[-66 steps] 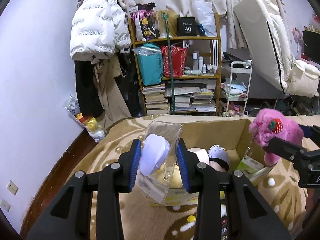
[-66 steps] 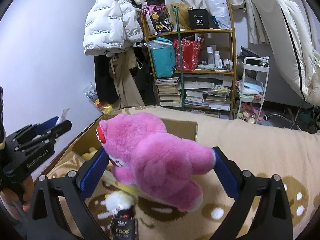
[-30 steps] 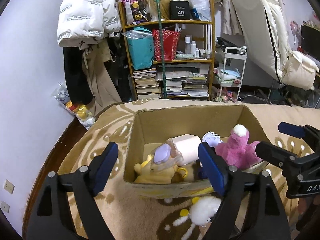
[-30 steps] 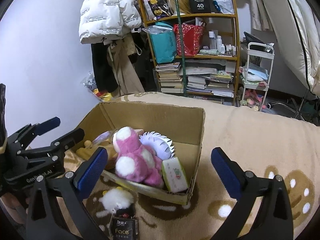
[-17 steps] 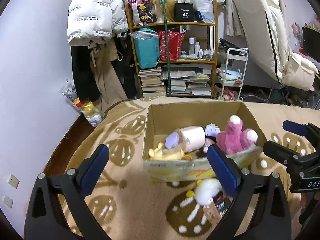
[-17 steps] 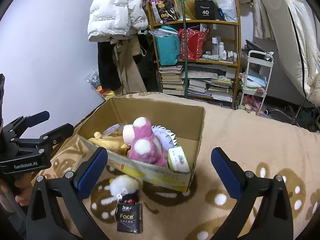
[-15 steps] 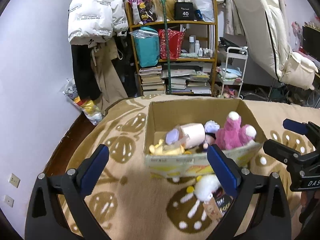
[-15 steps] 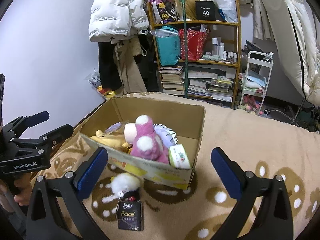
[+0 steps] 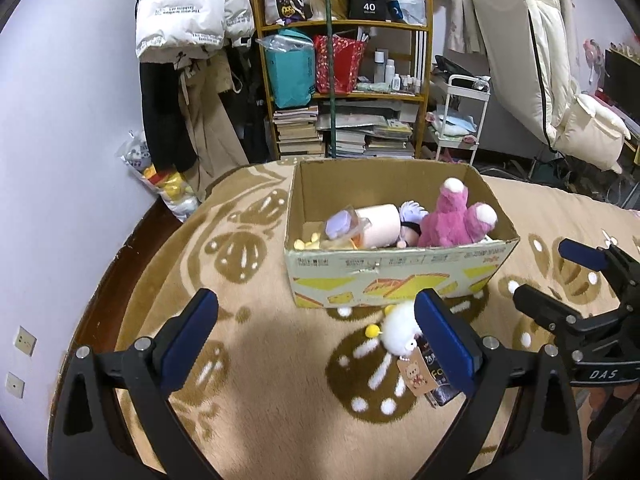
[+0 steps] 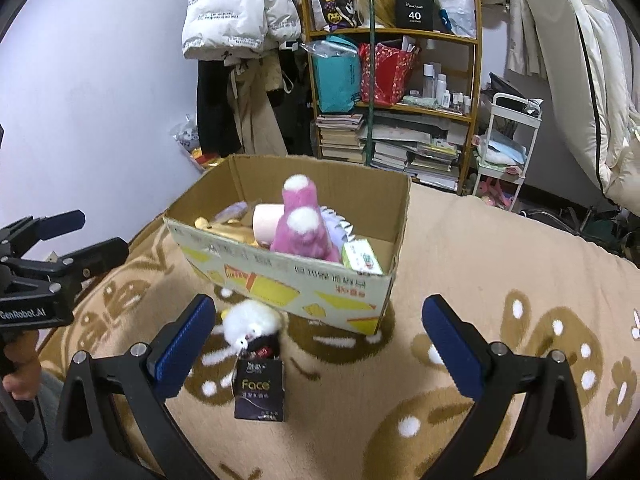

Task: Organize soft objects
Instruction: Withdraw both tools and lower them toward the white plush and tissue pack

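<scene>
White plush toy (image 10: 250, 322) beside cardboard box (image 10: 288, 280)

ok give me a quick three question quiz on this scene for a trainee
1. True or false: the pink plush toy lies on the blanket outside the cardboard box.
2. Which thing sits nearest the white fluffy toy? A) the green tissue pack B) the dark Face tissue pack C) the pink roll
3. Fill in: the left gripper and the right gripper both stand ____ and hold nothing.

Key: 1 false, it is in the box. 2 B. 3 open.
</scene>
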A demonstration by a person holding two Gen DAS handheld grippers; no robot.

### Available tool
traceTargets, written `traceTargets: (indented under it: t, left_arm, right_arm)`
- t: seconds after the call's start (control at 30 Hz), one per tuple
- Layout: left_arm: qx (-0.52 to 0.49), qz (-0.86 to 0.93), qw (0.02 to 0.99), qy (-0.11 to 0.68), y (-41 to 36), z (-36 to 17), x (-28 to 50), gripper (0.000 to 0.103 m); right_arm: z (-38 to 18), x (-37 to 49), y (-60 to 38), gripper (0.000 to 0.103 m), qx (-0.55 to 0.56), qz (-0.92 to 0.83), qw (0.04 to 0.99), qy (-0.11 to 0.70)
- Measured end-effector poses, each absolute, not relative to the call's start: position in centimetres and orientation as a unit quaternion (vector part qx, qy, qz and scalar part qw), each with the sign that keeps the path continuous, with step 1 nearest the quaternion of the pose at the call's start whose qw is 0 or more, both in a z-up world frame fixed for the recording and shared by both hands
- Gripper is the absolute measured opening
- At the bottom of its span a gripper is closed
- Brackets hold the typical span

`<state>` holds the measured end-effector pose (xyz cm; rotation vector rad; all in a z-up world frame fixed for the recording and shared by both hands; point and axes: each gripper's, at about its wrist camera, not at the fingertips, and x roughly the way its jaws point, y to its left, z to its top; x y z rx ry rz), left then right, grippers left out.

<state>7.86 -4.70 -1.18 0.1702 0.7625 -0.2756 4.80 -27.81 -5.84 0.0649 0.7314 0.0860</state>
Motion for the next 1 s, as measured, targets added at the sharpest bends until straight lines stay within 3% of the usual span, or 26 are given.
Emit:
traceTargets:
  t: [1.0]
  left_arm:
    - [0.065, -0.220, 0.859, 0.457, -8.2, -9.2, 12.7, 0.098]
  right_arm:
    - [-14.4, 8.9, -27.6, 0.101, 0.050, 0.060, 0.868, 0.491]
